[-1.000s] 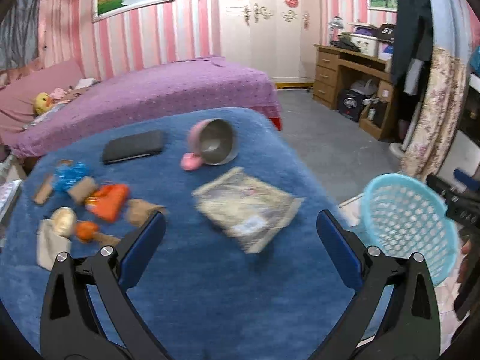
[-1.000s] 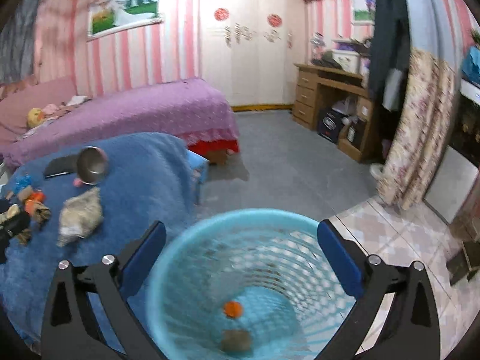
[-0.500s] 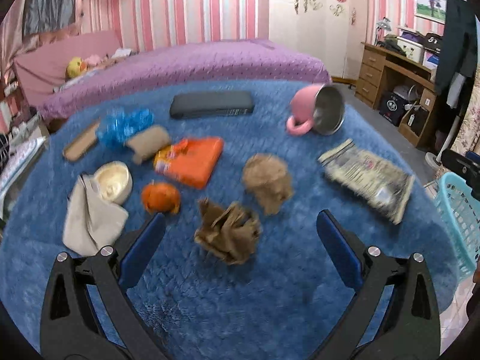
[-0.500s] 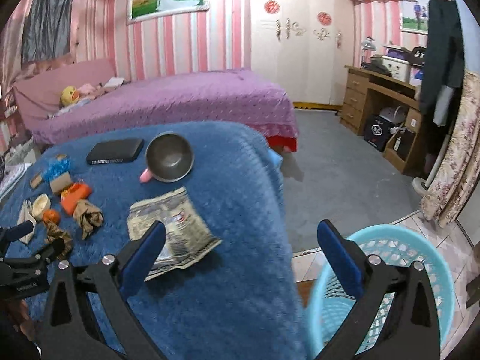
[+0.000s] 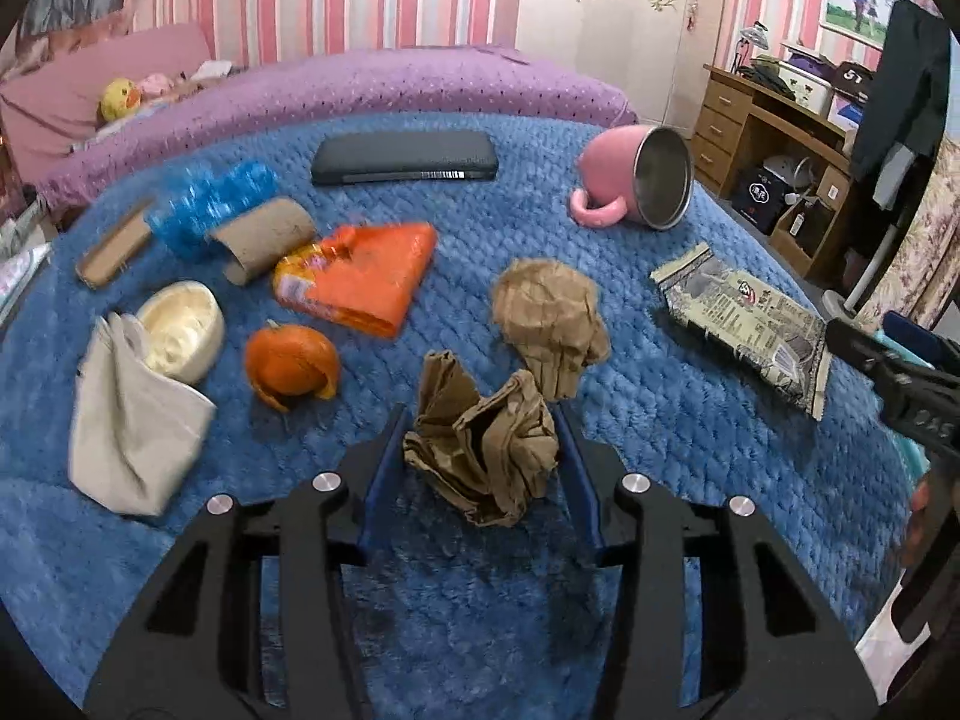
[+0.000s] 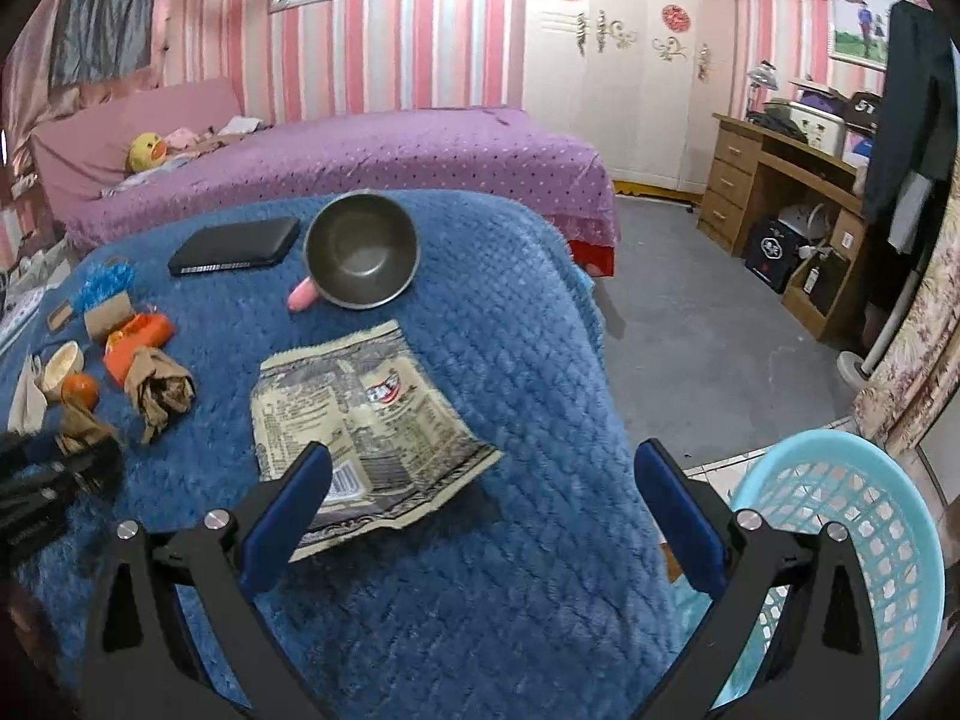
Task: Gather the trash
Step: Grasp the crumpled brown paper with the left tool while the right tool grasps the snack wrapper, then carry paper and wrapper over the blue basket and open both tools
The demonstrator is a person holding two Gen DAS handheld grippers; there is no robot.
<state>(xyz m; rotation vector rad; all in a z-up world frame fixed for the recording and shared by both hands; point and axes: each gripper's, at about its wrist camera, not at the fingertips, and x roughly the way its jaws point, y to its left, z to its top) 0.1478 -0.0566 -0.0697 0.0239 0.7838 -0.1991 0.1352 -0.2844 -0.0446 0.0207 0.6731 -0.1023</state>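
While the crumpled brown paper wad (image 5: 480, 456) sits between the blue pads of the left gripper (image 5: 480, 450), which have drawn in narrow to touch or nearly touch its creased sides, the step in hand looks like the pinch before lifting. Next comes a firm squeeze, a lift off the fuzzy blue blanket (image 5: 480, 630), and a swing toward the light-blue lattice basket (image 6: 852, 540) at four o'clock. A second paper wad (image 5: 549, 315) lies at one o'clock, a glossy orange peel (image 5: 291, 363) at ten, and a flat printed snack bag (image 5: 750, 324) at two. Above that bag's near edge the right gripper (image 6: 480, 510) hangs wide and empty.
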